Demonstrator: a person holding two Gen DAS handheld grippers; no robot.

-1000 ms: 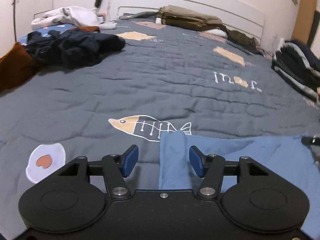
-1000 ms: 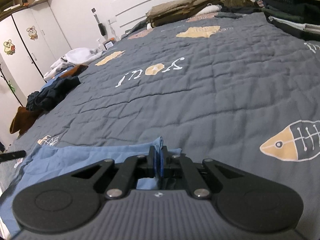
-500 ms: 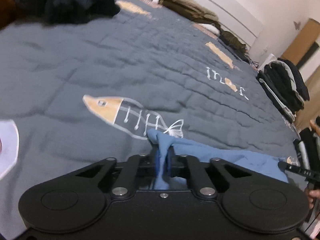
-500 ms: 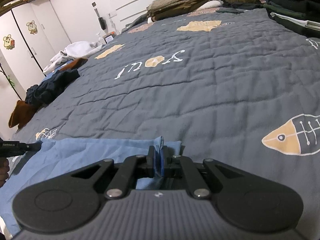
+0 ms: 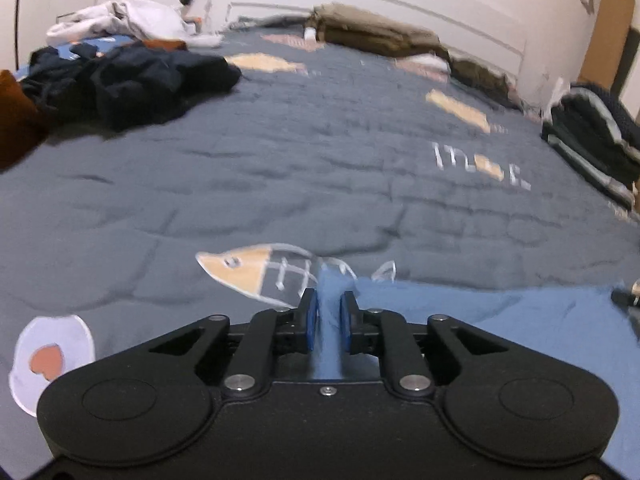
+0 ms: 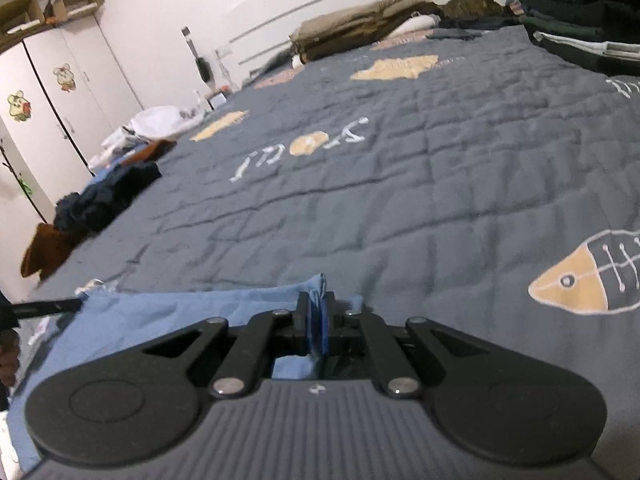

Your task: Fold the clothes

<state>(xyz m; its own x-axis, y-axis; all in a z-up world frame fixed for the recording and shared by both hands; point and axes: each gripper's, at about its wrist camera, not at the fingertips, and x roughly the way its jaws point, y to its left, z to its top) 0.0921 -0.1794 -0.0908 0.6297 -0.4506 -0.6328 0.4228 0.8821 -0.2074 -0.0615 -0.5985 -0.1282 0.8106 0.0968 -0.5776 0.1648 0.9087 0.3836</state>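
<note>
left tongs [image 5: 328, 316] pinch blue cloth [image 5: 500, 320] | right tongs [image 6: 318, 320] too (wardrobe [image 6: 52, 120] right view only)

Left gripper [image 5: 328, 322]: matte black body showing 2 round discs, silver screws, blue pads [image 5: 310, 322]. Right gripper [image 6: 318, 326]: black linkages, grey ribbed housing at 6 o'clock.

Both wrist views low over the quilt [image 5: 280, 168], facing the headboard [image 6: 360, 4], sharing it.

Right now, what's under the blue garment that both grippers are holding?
The blue garment lies on the grey quilt, covering part of its fish print. Anything else beneath it is hidden.
</note>
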